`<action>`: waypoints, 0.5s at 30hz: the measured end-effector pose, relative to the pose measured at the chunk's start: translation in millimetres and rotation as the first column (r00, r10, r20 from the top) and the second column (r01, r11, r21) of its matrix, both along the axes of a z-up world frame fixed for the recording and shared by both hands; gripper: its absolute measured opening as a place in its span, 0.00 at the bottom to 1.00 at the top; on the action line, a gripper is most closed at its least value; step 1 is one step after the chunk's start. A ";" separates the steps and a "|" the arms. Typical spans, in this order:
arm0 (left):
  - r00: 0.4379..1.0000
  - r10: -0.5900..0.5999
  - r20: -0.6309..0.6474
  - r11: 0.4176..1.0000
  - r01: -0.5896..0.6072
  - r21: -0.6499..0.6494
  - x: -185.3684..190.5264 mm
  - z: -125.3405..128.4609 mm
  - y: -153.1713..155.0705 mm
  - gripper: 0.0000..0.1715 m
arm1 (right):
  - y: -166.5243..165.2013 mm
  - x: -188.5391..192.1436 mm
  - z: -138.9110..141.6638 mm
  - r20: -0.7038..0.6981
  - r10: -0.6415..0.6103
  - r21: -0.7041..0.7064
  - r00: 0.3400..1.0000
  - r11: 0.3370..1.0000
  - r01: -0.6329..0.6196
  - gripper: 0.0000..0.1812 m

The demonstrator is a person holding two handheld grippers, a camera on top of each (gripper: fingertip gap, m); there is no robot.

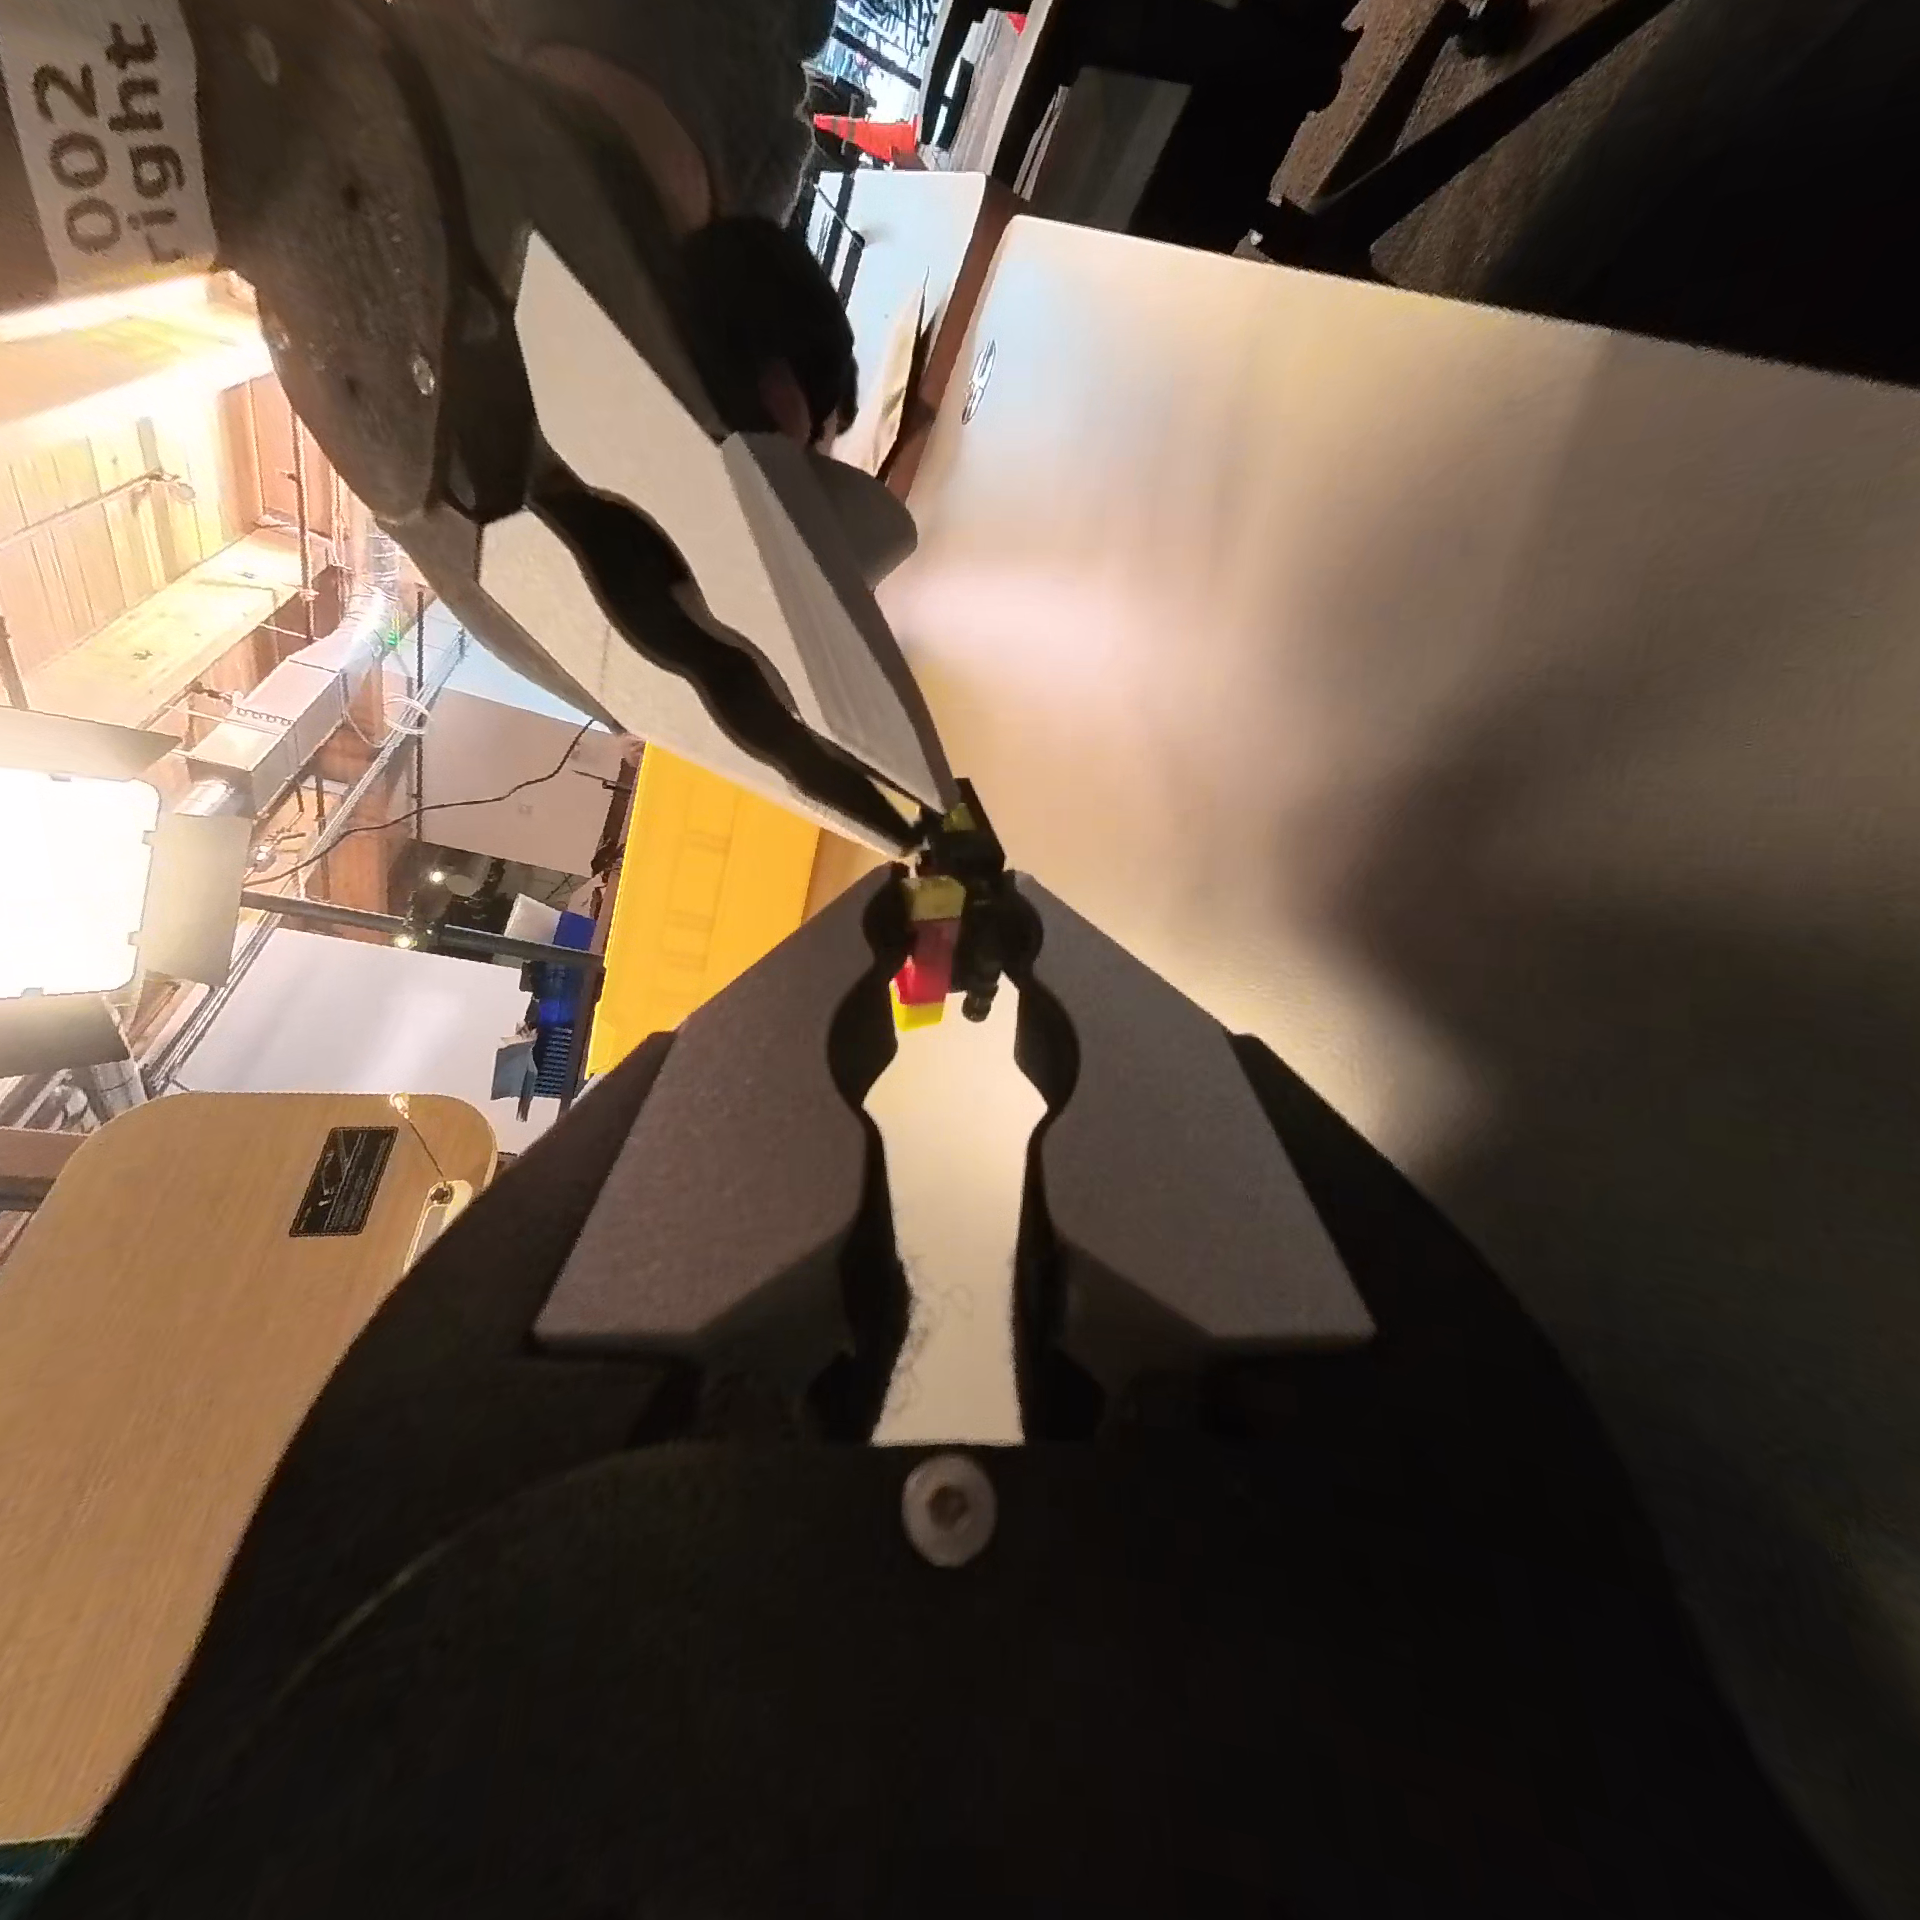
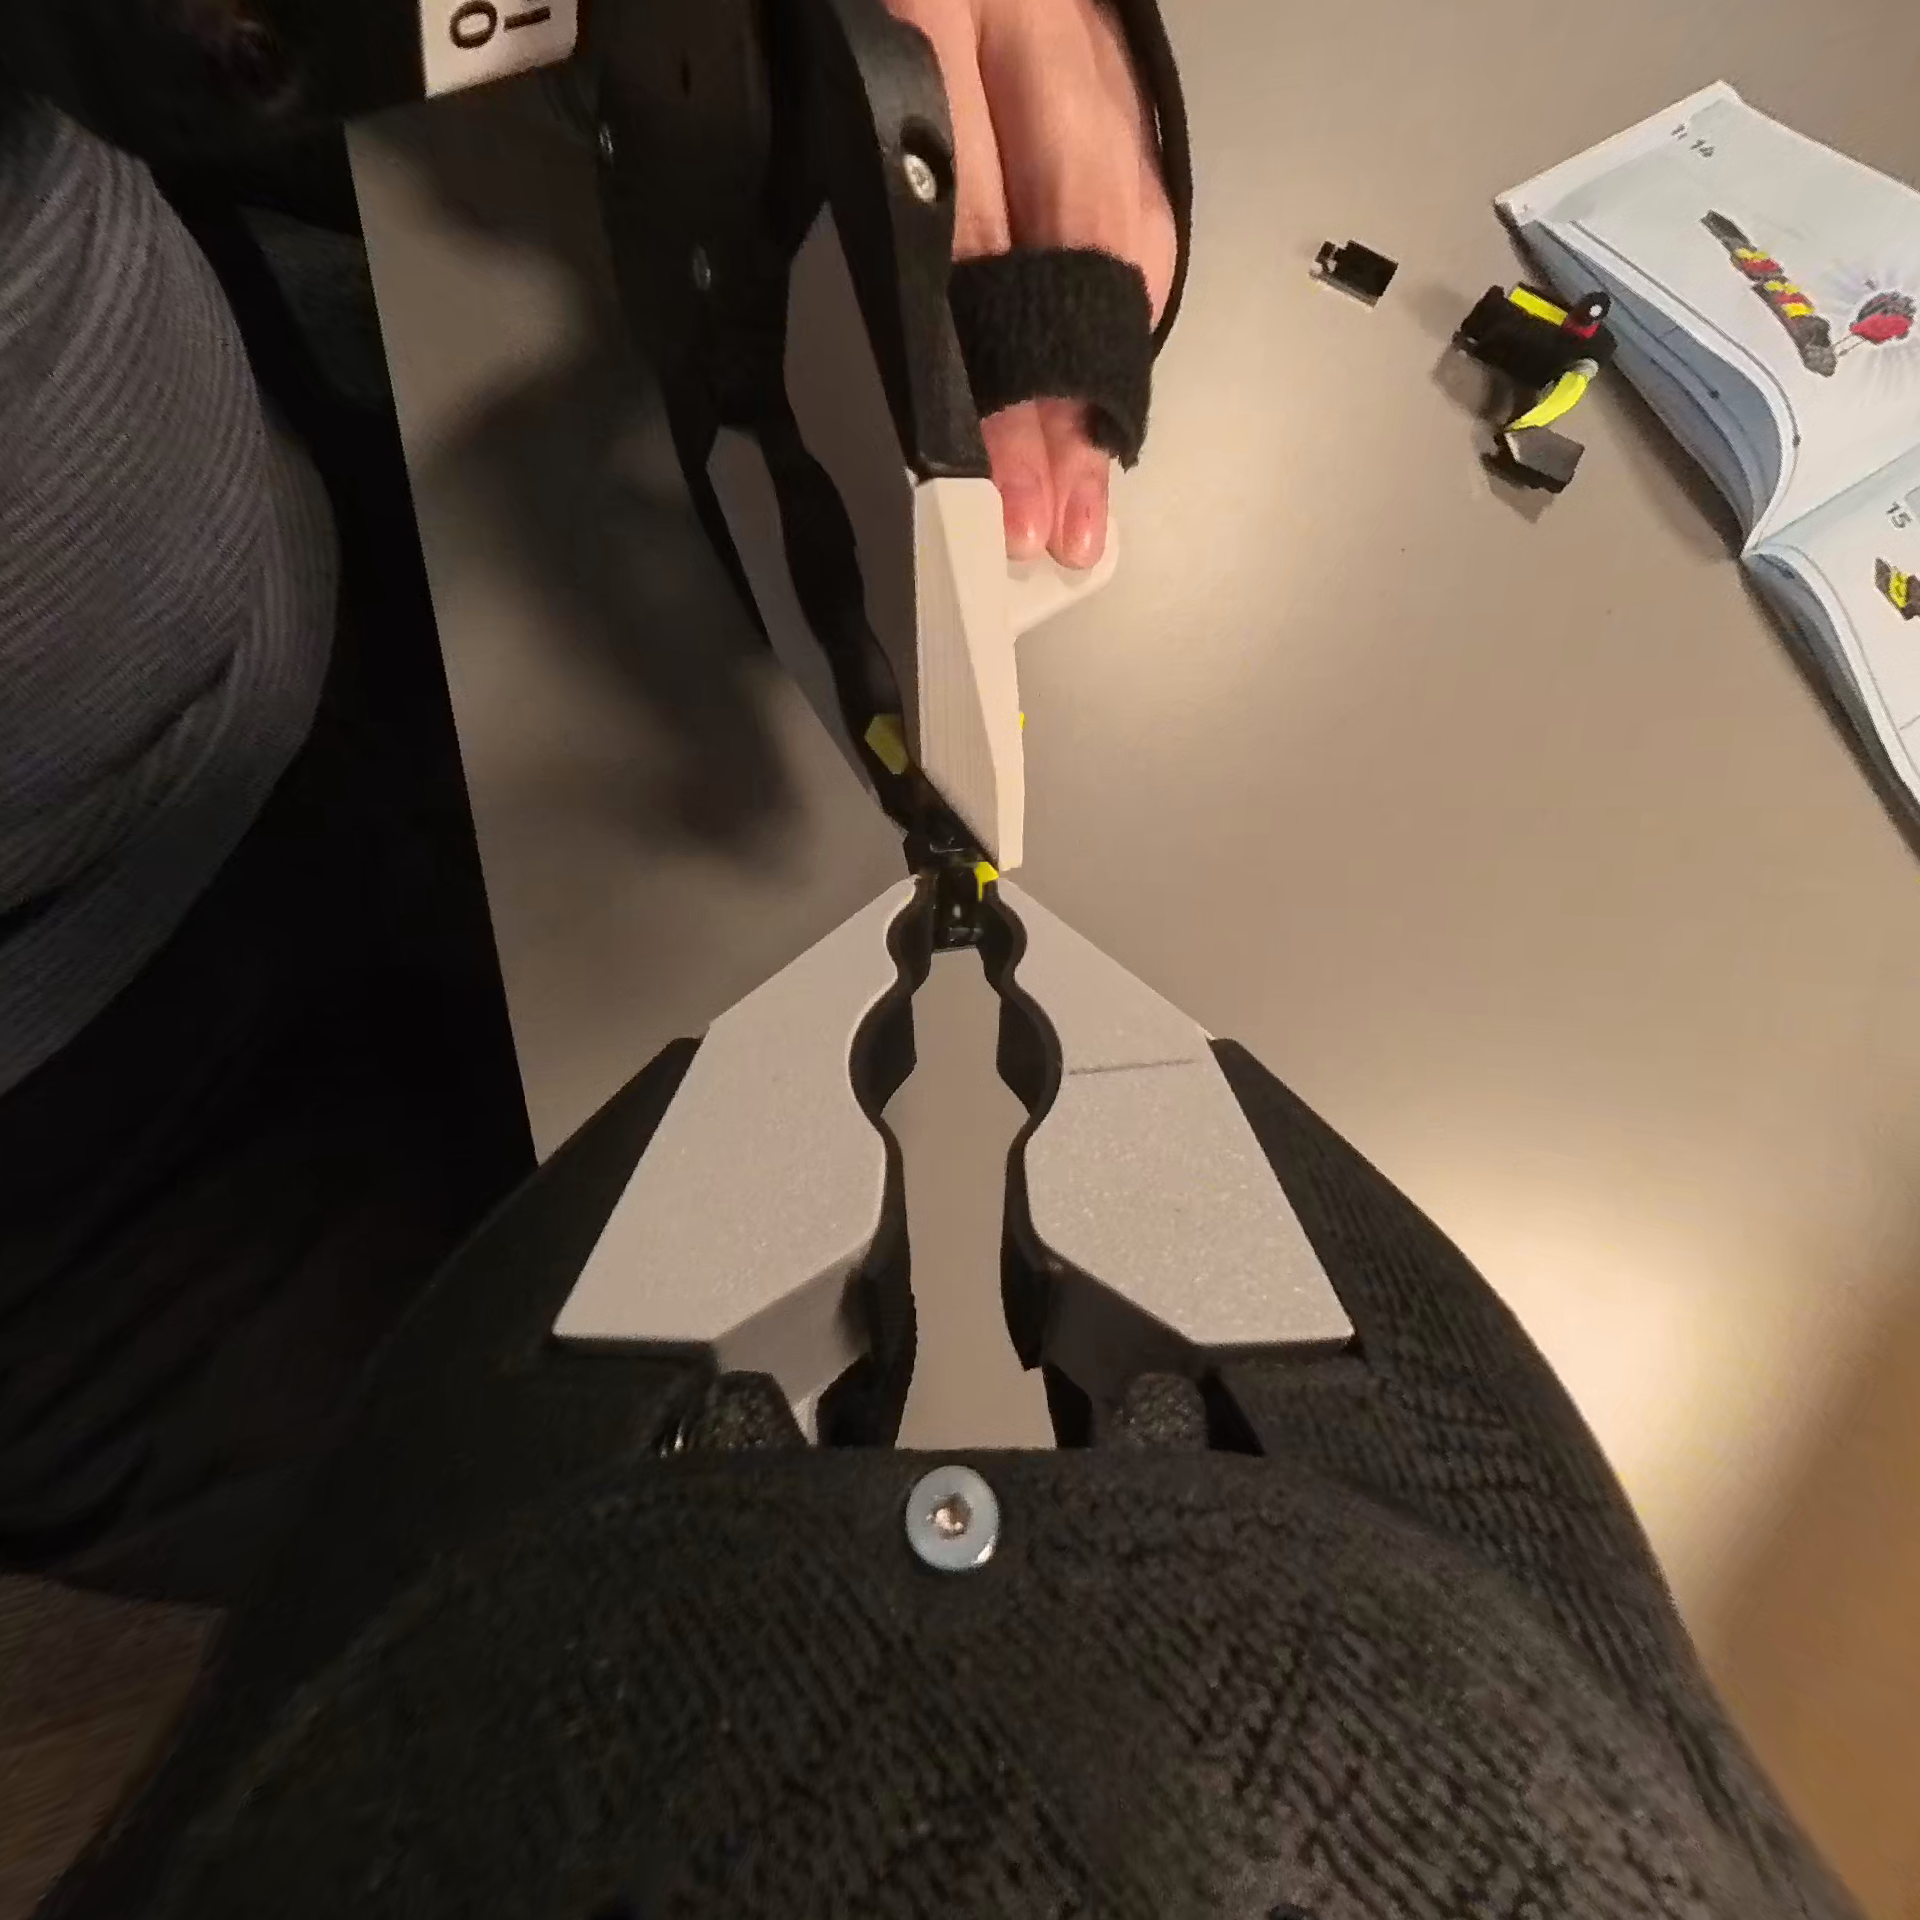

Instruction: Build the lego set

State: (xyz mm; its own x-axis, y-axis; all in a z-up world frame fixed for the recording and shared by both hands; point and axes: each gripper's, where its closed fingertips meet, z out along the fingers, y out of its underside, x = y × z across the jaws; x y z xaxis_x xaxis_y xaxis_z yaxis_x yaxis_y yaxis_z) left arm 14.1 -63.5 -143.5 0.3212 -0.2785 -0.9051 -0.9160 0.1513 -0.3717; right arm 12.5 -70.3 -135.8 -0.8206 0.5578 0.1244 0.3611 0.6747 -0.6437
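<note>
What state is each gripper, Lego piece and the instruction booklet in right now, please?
left gripper: shut on the Lego assembly.
right gripper: shut on a black Lego piece.
Lego assembly: held off the table, tip to tip with the right gripper.
instruction booklet: open, flat on the table.
loose Lego cluster: lying beside the booklet.
small black piece: lying apart.

I am looking into a workshop or lab space. At nine o'clock in my left wrist view a bright rectangular studio light panel [image 1: 73, 883] is glaring, exposed silver metal ducting [image 1: 301, 675] is running along bare wooden wall framing [image 1: 114, 540] above it, and a big yellow storage cabinet [image 1: 707, 894] is standing near centre, beside a plain white tabletop [image 1: 1351, 582].
</note>
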 end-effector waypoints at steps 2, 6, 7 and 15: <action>1.000 0.000 0.001 1.000 0.000 0.002 0.1 0.5 0.0 0.09 | 0.0 -0.2 0.6 -0.005 0.001 0.007 1.000 1.000 -0.001 0.04; 1.000 -0.001 0.008 1.000 0.001 0.006 0.4 1.6 -0.1 0.09 | 0.0 -0.3 1.8 -0.010 -0.001 0.007 1.000 1.000 0.001 0.04; 1.000 -0.002 0.009 1.000 0.002 0.006 0.6 1.7 -0.1 0.09 | 0.1 -0.2 2.5 -0.012 -0.002 0.005 1.000 1.000 0.002 0.05; 1.000 0.008 0.023 1.000 -0.008 0.004 -1.4 2.3 0.7 0.09 | 6.7 1.1 15.1 -0.200 -0.086 0.075 0.976 0.992 0.102 0.20</action>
